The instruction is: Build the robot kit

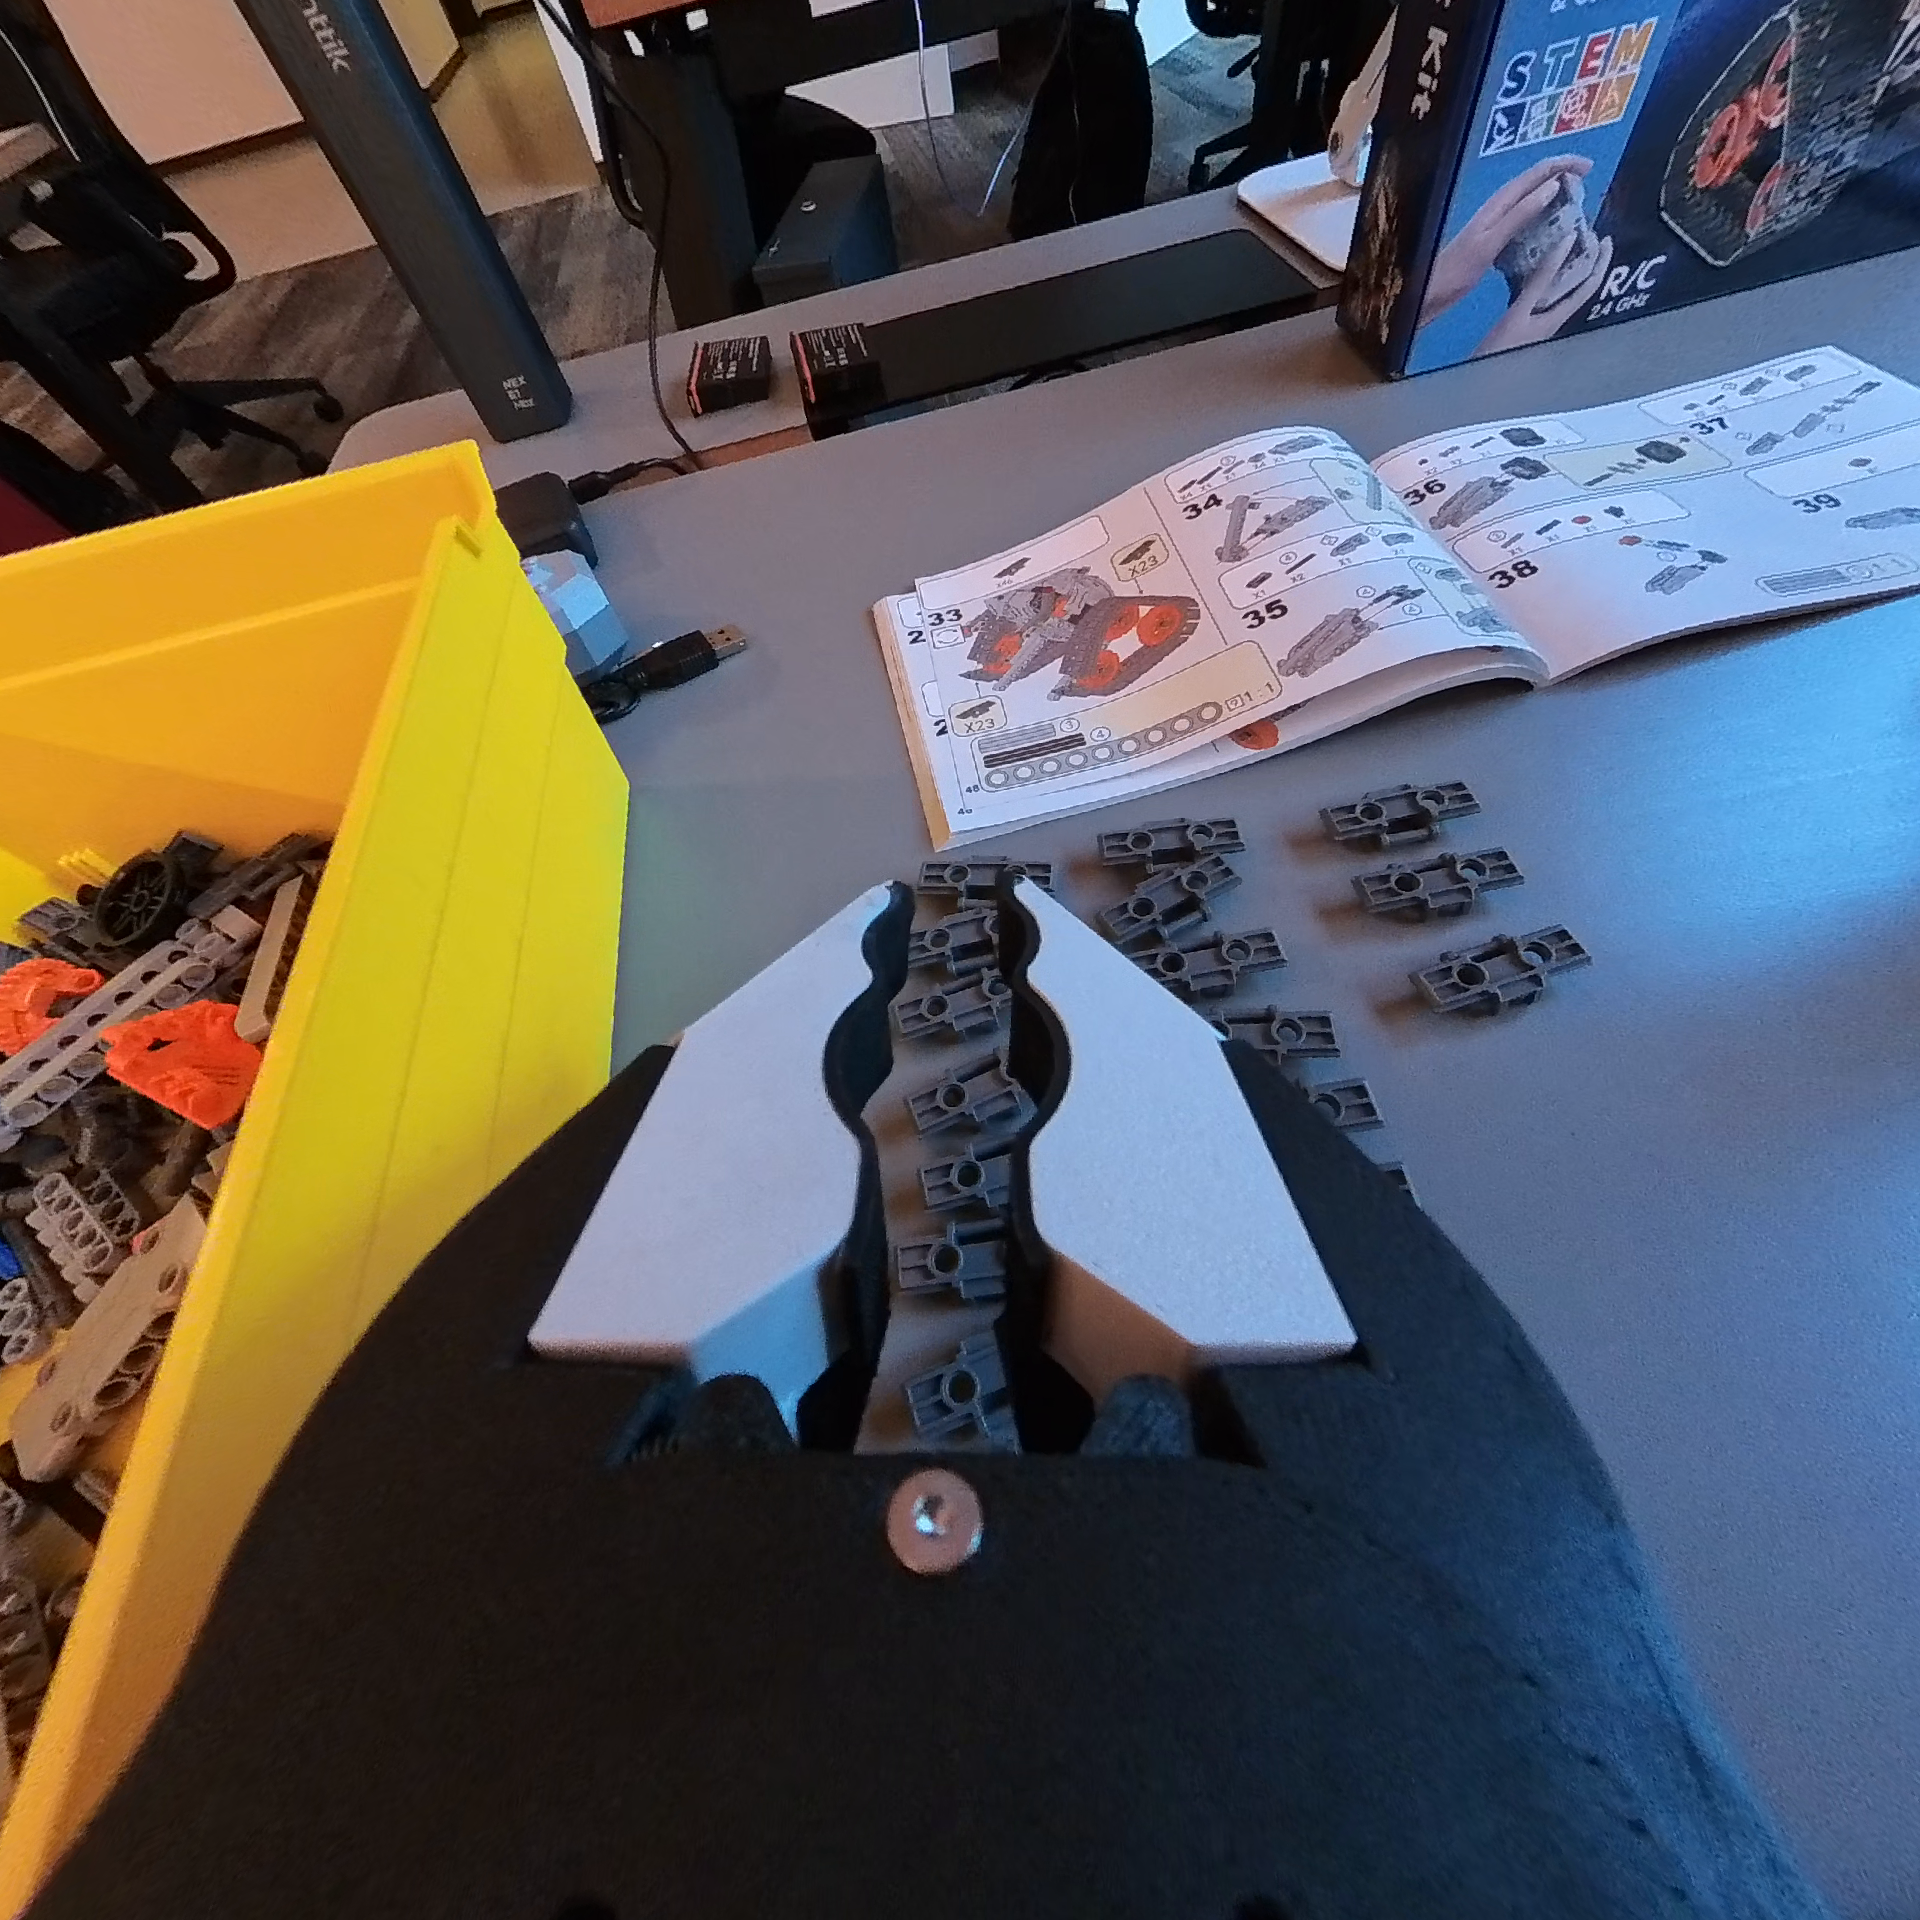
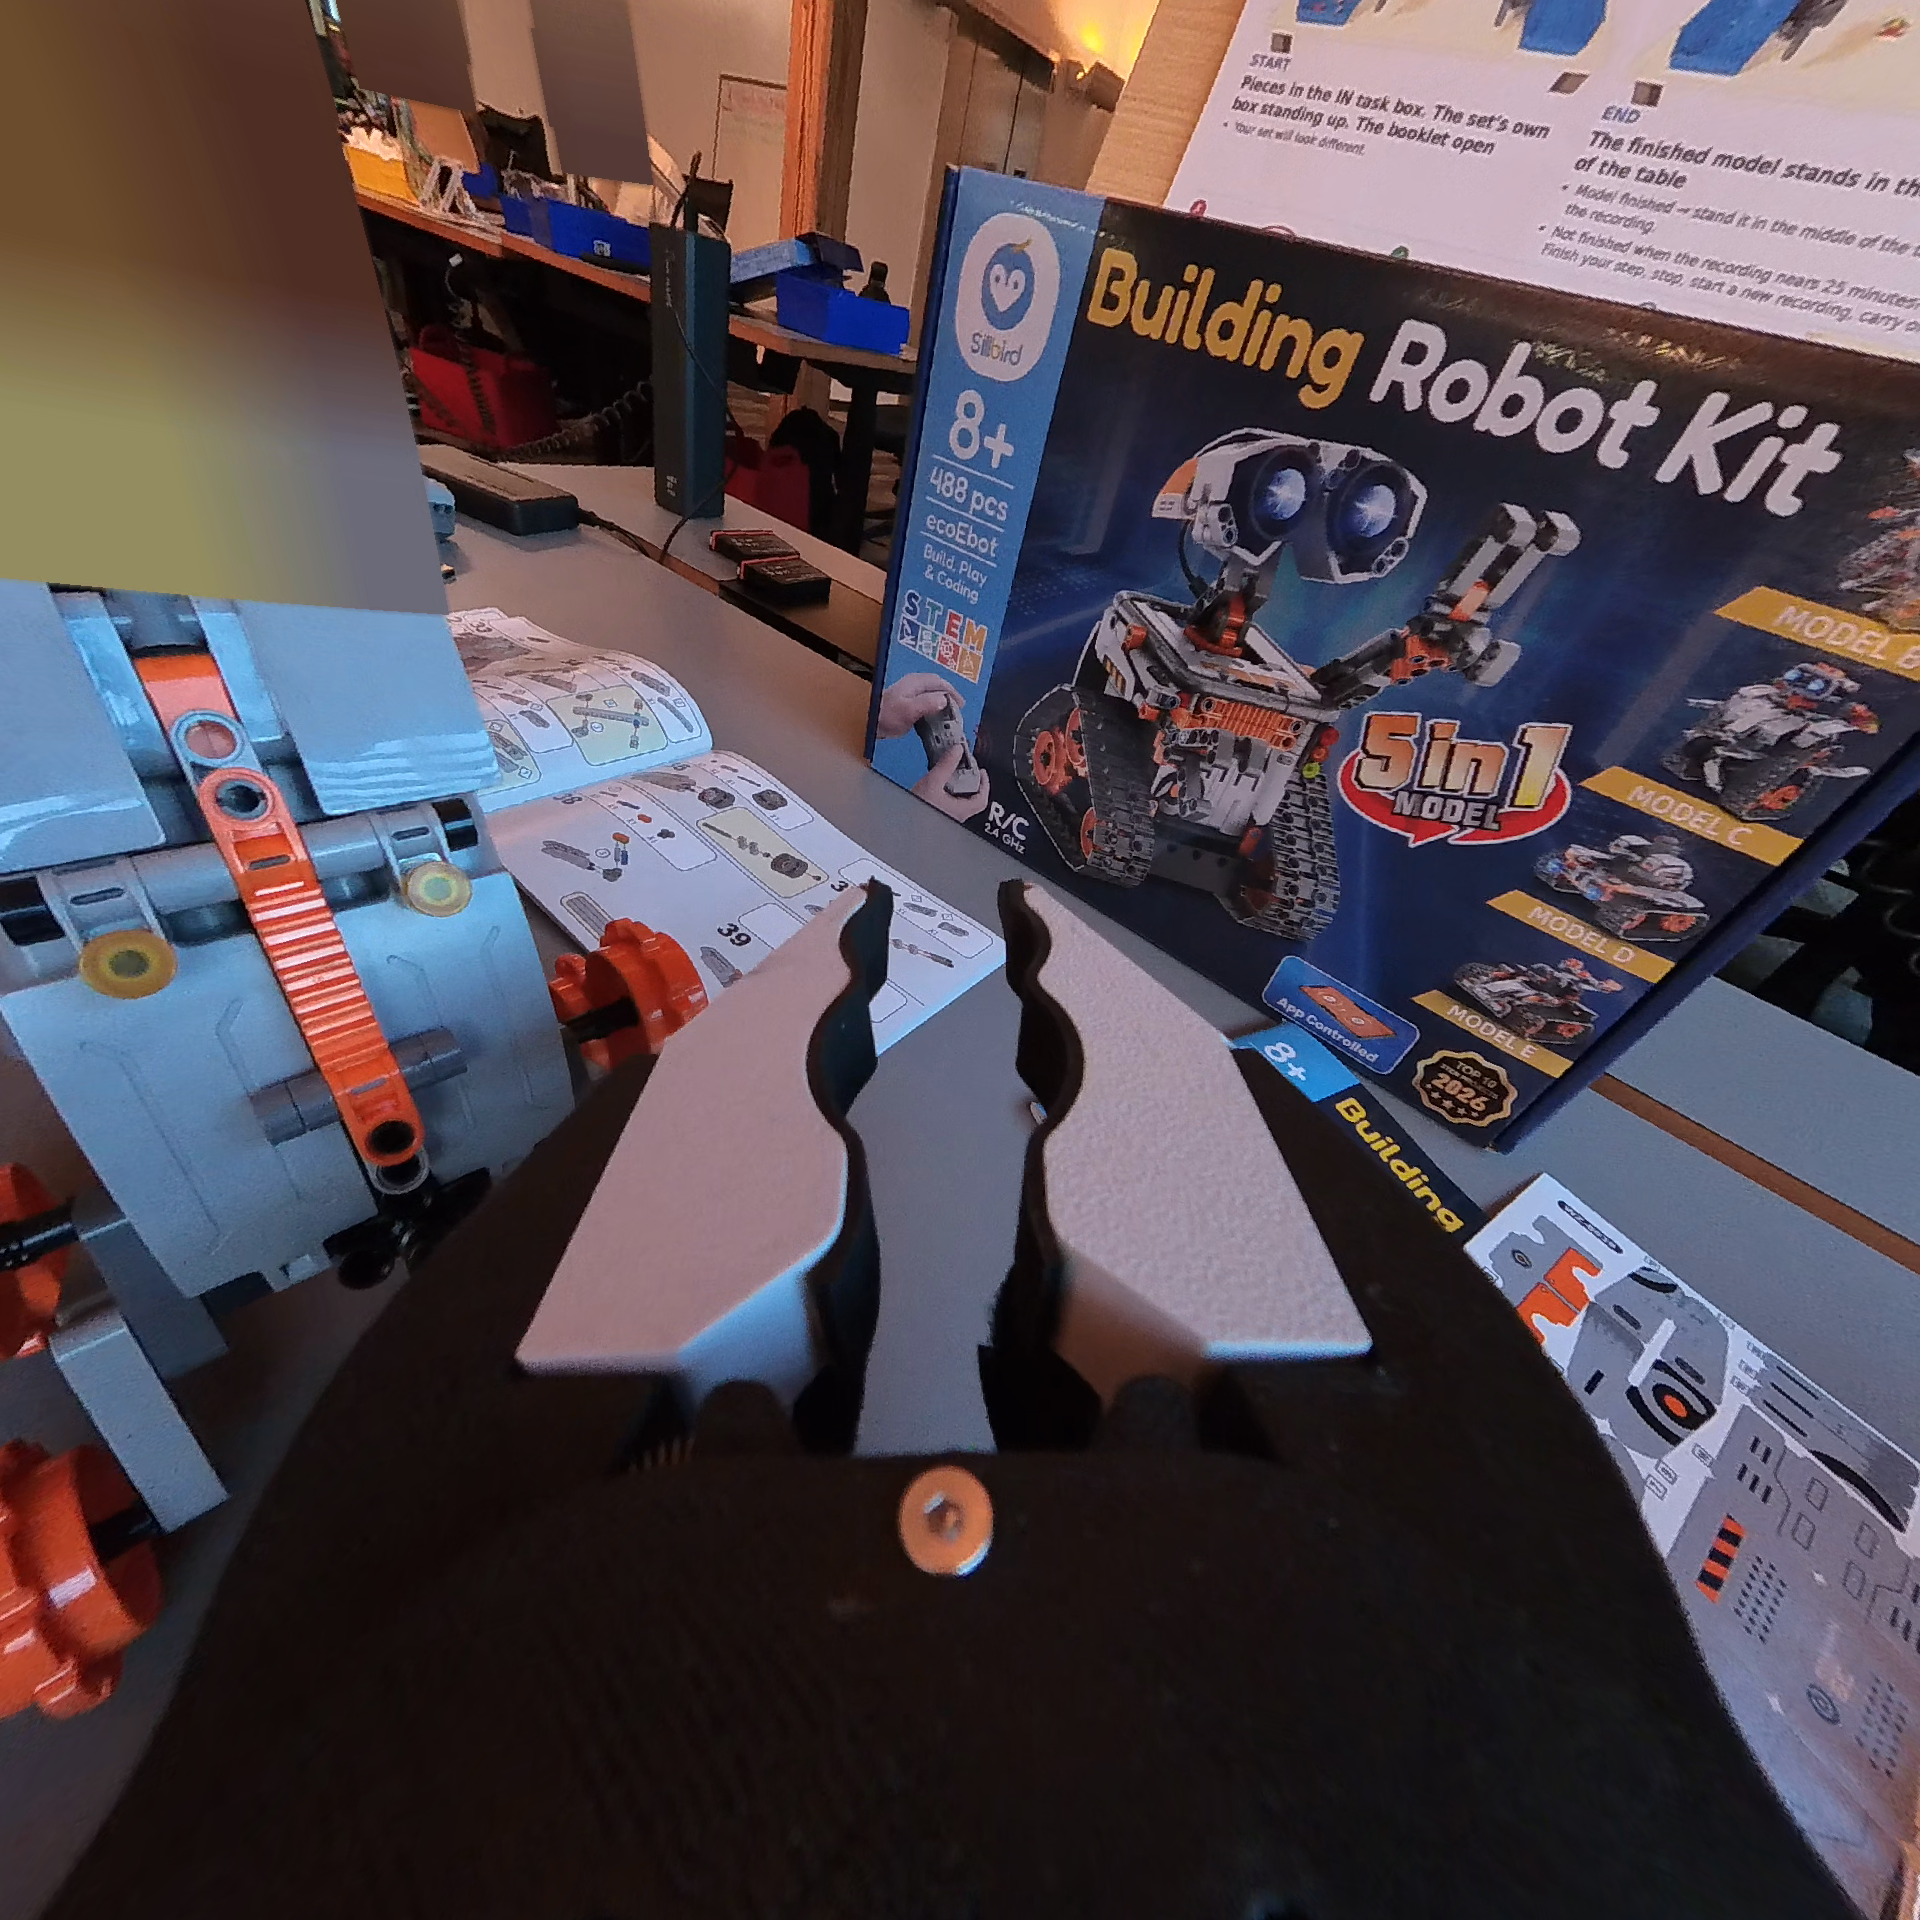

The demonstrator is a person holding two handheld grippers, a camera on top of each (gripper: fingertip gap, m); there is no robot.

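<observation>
Many track links (image 1: 1195,961), left view only

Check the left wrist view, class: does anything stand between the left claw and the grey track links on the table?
Nothing visible does. The left claw hangs open directly above the column of grey track links; the yellow bin sits off to its left.

Beside the yellow bin (image 1: 416,935), the left gripper (image 1: 961,894) hovers, jaws slightly apart, over a column of dark grey track links (image 1: 961,1091). Farther from the bin, the right gripper (image 2: 935,904) hangs empty near a part-built grey-and-orange model (image 2: 260,987).
</observation>
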